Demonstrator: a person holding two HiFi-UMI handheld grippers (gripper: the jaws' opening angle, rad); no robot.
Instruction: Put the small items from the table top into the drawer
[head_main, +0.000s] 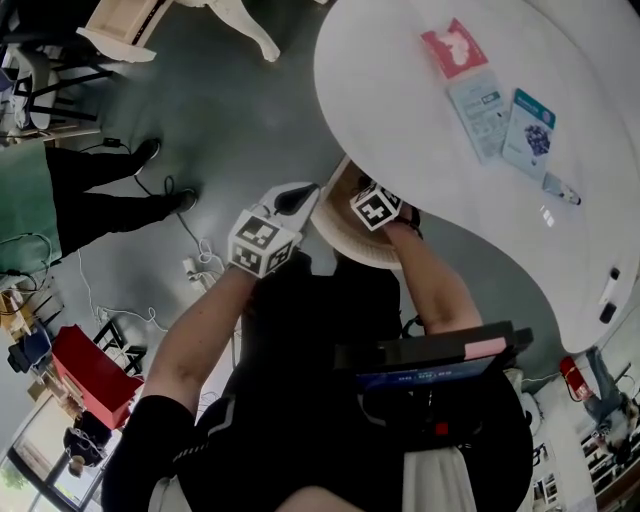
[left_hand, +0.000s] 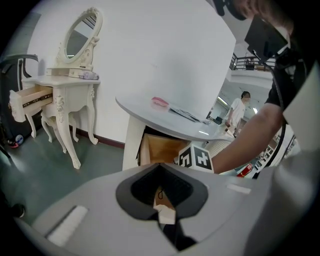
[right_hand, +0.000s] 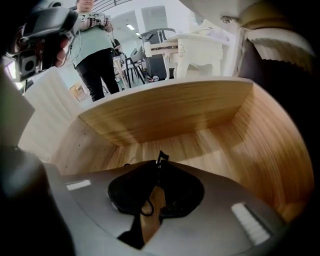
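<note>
The white table carries a red packet, two pale blue packets, a pen-like item and small dark pieces. Under its edge the wooden drawer stands pulled out. My right gripper is down inside the drawer, its jaws closed on a thin small black item that sticks out past the tips. My left gripper hovers left of the drawer, shut, with nothing seen at its tips. From there the red packet shows on the table top.
A person in dark trousers stands on the grey floor at the left; cables lie nearby. A cream dressing table with an open drawer stands by the wall. A red bag sits at the lower left.
</note>
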